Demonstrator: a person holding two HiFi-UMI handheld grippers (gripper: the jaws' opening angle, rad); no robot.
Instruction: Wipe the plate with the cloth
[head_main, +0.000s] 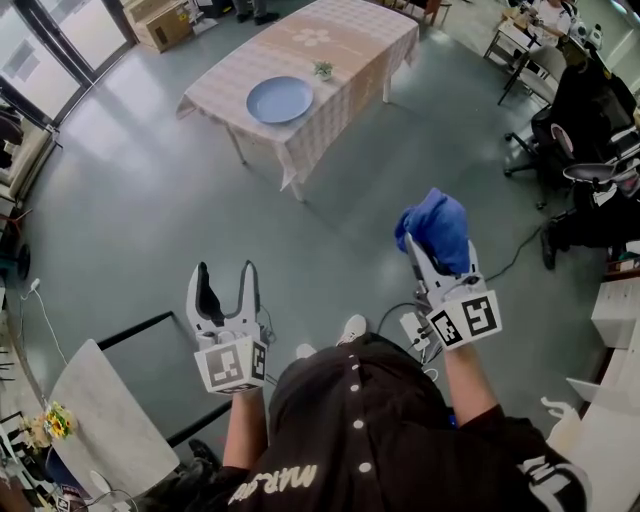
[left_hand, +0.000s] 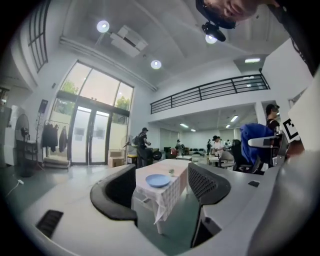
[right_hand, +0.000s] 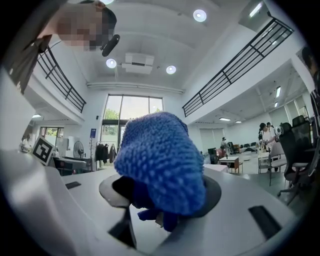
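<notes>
Right gripper (head_main: 428, 250) is clamped on a bunched blue cloth (head_main: 436, 228). The wad bulges out past the jaw tips and hides them in the right gripper view, probably so that a soft padded face meets the dish first. Left gripper (head_main: 225, 278) has its jaws spread wide with nothing between them; through the gap the left gripper view shows only the distant table (head_main: 345, 40). It is likely kept free to steady the dish during wiping.

The blue plate (head_main: 280, 99) lies flat on the table's checked cover, near the end closest to the person, with a small potted plant (head_main: 323, 70) just beside it. Both grippers are well apart from the table, over bare floor, so no wiping has begun and the step in hand looks like the approach.

Both forearms reach out in front of the person's torso, roughly parallel. The grippers are held level and aimed toward the table, marker cubes nearest the body, with the right one somewhat closer to the table than the left.
</notes>
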